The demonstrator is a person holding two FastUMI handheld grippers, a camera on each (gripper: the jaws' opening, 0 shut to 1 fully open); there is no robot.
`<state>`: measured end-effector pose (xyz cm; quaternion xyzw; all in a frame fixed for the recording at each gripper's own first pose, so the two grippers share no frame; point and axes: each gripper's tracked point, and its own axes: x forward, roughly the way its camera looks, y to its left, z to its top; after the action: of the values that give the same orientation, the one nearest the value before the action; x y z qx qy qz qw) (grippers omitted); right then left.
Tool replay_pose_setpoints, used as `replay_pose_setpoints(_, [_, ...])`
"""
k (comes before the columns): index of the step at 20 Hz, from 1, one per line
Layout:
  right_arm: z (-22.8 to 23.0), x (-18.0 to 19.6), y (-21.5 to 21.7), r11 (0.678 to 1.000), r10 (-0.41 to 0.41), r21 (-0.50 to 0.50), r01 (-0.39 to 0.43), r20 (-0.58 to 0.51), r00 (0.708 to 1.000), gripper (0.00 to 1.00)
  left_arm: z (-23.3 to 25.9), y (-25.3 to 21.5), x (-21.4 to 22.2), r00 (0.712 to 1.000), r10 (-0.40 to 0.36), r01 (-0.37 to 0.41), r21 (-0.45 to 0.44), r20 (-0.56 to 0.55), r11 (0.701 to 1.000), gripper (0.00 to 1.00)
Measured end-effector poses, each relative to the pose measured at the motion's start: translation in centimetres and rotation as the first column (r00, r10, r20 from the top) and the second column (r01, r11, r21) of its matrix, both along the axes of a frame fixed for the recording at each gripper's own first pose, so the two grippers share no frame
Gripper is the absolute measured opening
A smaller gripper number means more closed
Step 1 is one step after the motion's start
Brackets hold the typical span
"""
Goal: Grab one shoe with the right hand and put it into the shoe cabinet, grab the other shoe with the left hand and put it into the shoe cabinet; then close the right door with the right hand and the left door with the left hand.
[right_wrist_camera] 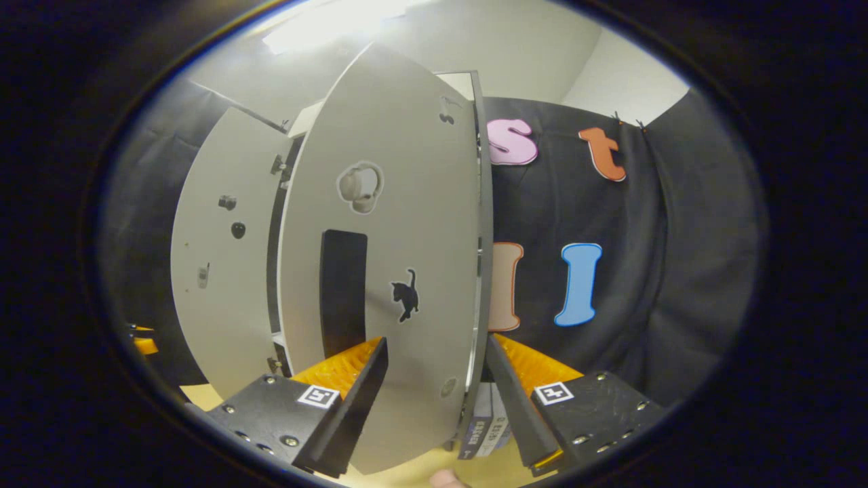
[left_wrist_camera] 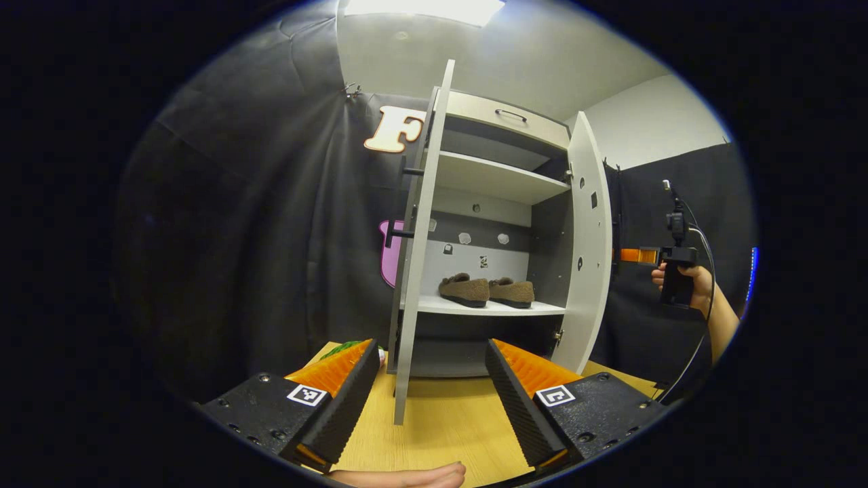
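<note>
The white shoe cabinet (left_wrist_camera: 498,179) stands on the table with both doors swung out. Two brown fuzzy shoes (left_wrist_camera: 485,290) sit side by side on its lower shelf. My left gripper (left_wrist_camera: 430,346) is open in front of the cabinet, apart from it, with the left door's (left_wrist_camera: 415,271) edge standing between its fingers farther off. In the left gripper view a hand holds my right gripper (left_wrist_camera: 637,255) just behind the right door (left_wrist_camera: 588,251). In the right gripper view my right gripper (right_wrist_camera: 434,346) is open, its fingers on either side of the right door's (right_wrist_camera: 400,224) free edge.
The wooden table (left_wrist_camera: 447,420) runs under the cabinet. The right door's outer face carries a black handle (right_wrist_camera: 342,291). Some books (right_wrist_camera: 485,423) stand low beside that door. A green object (left_wrist_camera: 346,347) lies behind my left finger. Black cloth walls surround the booth.
</note>
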<state>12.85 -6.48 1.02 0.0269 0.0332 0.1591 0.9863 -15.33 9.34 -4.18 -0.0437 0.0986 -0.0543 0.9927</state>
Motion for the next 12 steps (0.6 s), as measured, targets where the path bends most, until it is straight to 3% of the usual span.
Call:
replay_pose_setpoints(5, [-0.3, -0.6, 3.2, 0.998, 0.021, 0.051, -0.022, 0.016, 1.0, 0.91, -0.1, 1.7, 0.6, 0.999, 0.036, -0.036, 0.035, 0.002, 0.999, 0.96])
replay_pose_setpoints(6, [-0.3, -0.9, 3.9, 0.998, 0.033, 0.052, -0.035, 0.023, 0.999, 0.95, -0.1, 2.3, 0.8, 0.999, 0.052, -0.052, 0.049, -0.001, 0.997, 0.99])
replay_pose_setpoints(8, [-0.1, -1.3, 4.0, 0.999, 0.024, 0.032, -0.026, 0.037, 0.999, 0.95, -0.1, 3.8, 0.9, 0.996, 0.088, -0.087, 0.066, -0.003, 0.994, 0.93])
replay_pose_setpoints(9, [-0.1, -1.7, 4.0, 0.999, 0.023, 0.029, -0.024, 0.041, 0.999, 0.95, -0.3, 4.6, 1.2, 0.994, 0.106, -0.105, 0.07, -0.012, 0.992, 0.99])
replay_pose_setpoints(10, [-0.2, -2.2, 4.4, 0.999, 0.028, 0.031, -0.029, 0.039, 0.999, 0.95, -0.8, 5.5, 1.3, 0.993, 0.117, -0.114, 0.074, -0.036, 0.991, 0.92])
replay_pose_setpoints(12, [-0.5, -3.5, 5.1, 0.998, 0.057, 0.025, -0.058, 0.036, 0.998, 0.95, -0.9, 7.0, 2.2, 0.989, 0.135, -0.133, 0.052, -0.055, 0.99, 0.96])
